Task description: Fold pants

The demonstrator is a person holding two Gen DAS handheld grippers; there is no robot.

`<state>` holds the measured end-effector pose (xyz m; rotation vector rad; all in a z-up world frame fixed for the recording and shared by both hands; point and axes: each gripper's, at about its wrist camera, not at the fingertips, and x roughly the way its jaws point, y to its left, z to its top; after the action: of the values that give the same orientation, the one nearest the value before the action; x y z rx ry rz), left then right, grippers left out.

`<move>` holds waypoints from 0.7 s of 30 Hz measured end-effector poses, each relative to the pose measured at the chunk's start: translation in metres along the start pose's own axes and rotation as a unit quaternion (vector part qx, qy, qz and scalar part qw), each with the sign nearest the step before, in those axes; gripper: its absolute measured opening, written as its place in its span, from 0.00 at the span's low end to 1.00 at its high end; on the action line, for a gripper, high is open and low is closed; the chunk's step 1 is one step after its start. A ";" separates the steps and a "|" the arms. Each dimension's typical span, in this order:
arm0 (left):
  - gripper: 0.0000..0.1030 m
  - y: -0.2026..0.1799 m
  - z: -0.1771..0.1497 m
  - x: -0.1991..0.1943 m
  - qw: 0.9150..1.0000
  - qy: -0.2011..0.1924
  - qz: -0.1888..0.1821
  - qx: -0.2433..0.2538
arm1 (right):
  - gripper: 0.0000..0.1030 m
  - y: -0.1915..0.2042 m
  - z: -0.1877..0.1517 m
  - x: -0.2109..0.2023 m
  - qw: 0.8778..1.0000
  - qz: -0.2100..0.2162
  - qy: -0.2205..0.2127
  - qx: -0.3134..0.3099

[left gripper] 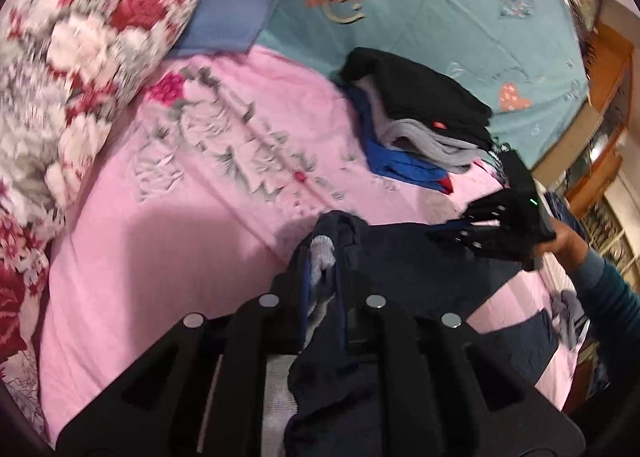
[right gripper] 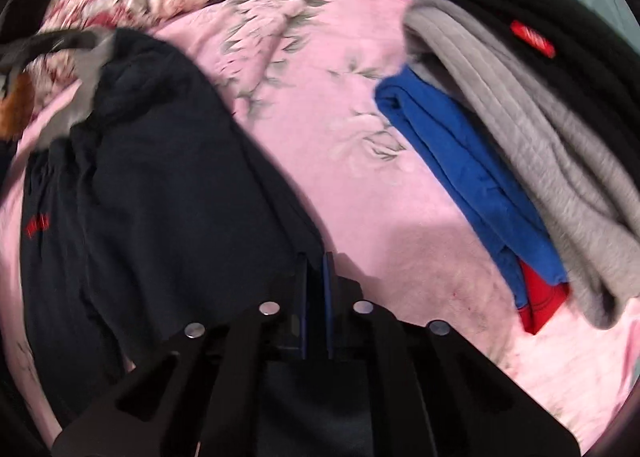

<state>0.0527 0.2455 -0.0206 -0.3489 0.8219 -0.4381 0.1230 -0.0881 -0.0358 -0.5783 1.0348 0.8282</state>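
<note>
I am working over a bed with a gripper in each hand. My left gripper (left gripper: 326, 257) is clamping a bunched edge of the navy pants (left gripper: 420, 253), with a pale grey lining showing in the fold between its fingers, and the cloth is trailing back under the tool toward me. Ahead and to the right of this gripper the pants are stretching across the pink floral bedspread (left gripper: 192, 217) to my right gripper (left gripper: 468, 223), which is lying low against the far part of the same garment; my right hand (left gripper: 568, 237) is gripping its black body.

From the right wrist view, my right gripper (right gripper: 316, 269) is holding its fingers nearly together, with a thin edge of the navy pants (right gripper: 160, 177) pinched between them. The bulk of the pants is lying to the left of this gripper, rumpled, with a small red logo (right gripper: 37, 226) near the left edge. Just ahead and to the right of it a stack of folded clothes (right gripper: 520, 129) is sitting on the pink floral bedspread (right gripper: 320, 97): black on top, grey beneath, then blue, with a red piece peeking out at the near end. The stack is lying apart from the pants, with bare bedspread between them.

Far ahead and to the left of my left gripper a red and white floral quilt (left gripper: 80, 57) is lying heaped, and beyond the stack a teal sheet with hearts (left gripper: 440, 17) is covering the rest of the bed.
</note>
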 end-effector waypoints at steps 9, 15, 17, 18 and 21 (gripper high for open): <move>0.77 0.044 0.003 0.025 0.997 0.031 0.004 -0.067 | 0.05 0.009 -0.004 -0.025 0.999 -0.027 -0.019 -0.008; 0.72 0.061 0.001 0.041 0.995 0.052 0.004 -0.088 | 0.05 0.009 -0.003 -0.014 0.999 -0.031 -0.013 -0.002; 0.42 0.057 0.001 0.044 0.995 0.060 -0.023 -0.082 | 0.05 0.007 -0.005 -0.015 0.999 -0.029 -0.014 0.002; 0.16 0.053 0.001 0.045 0.995 0.066 -0.022 -0.075 | 0.05 0.008 -0.006 -0.016 0.999 -0.030 -0.015 0.003; 0.11 0.038 0.003 0.040 0.997 0.057 -0.001 -0.042 | 0.05 0.011 -0.008 -0.021 0.999 -0.035 -0.021 0.005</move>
<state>0.0879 0.2581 -0.0609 -0.4059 0.9535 -0.4299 0.1044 -0.0950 -0.0205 -0.5836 0.9746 0.7694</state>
